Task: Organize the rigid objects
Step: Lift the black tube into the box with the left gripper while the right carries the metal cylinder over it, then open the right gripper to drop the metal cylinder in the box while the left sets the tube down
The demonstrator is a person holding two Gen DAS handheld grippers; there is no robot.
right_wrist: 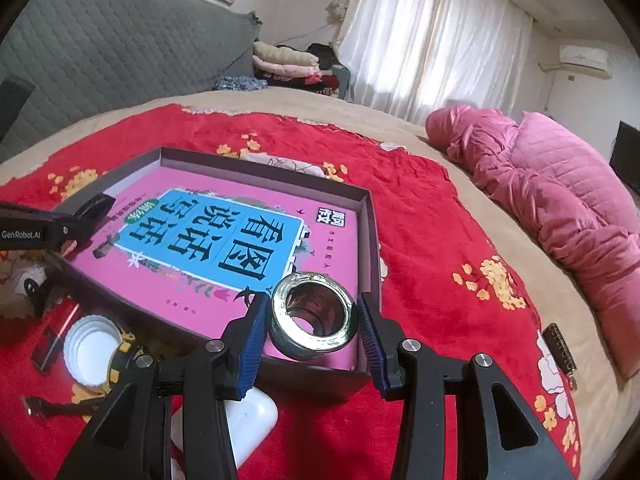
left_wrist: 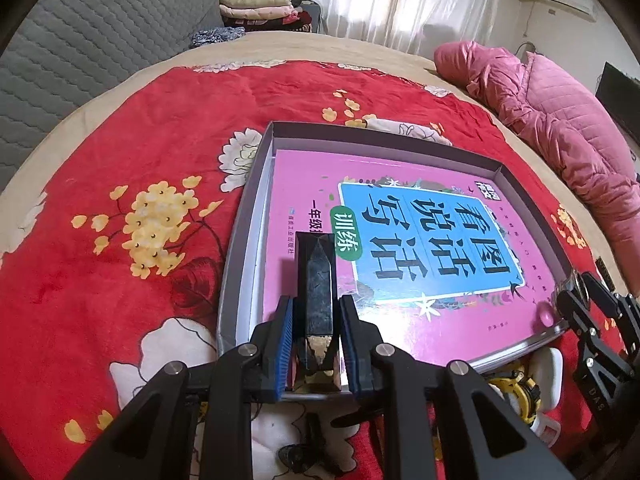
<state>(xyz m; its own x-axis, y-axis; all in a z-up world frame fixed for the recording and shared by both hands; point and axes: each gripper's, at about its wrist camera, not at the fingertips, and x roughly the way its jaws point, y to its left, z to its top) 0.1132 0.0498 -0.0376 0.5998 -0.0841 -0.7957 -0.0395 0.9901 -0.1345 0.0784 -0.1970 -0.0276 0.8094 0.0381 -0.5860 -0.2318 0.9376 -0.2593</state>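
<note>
Bed under red floral blanket [left_wrist: 132, 160]; pink quilt [right_wrist: 560, 200] at far side, white curtains [right_wrist: 432, 36] behind. Shallow box [left_wrist: 244, 216] on blanket holds pink book [left_wrist: 304, 184]. Left gripper [left_wrist: 316, 344] fingers clamp dark crystal [left_wrist: 319, 292] over book. Right gripper [right_wrist: 312, 340] fingers straddle metal ring [right_wrist: 314, 314] at box corner, gaps either side.

Shallow grey cardboard tray [left_wrist: 244, 216] lay on the red floral blanket [left_wrist: 120, 160] covering the bed. Pink-covered book [left_wrist: 400, 240] lay flat inside tray. Folded pink quilted jacket [left_wrist: 560, 120] lay well apart, right.
</note>
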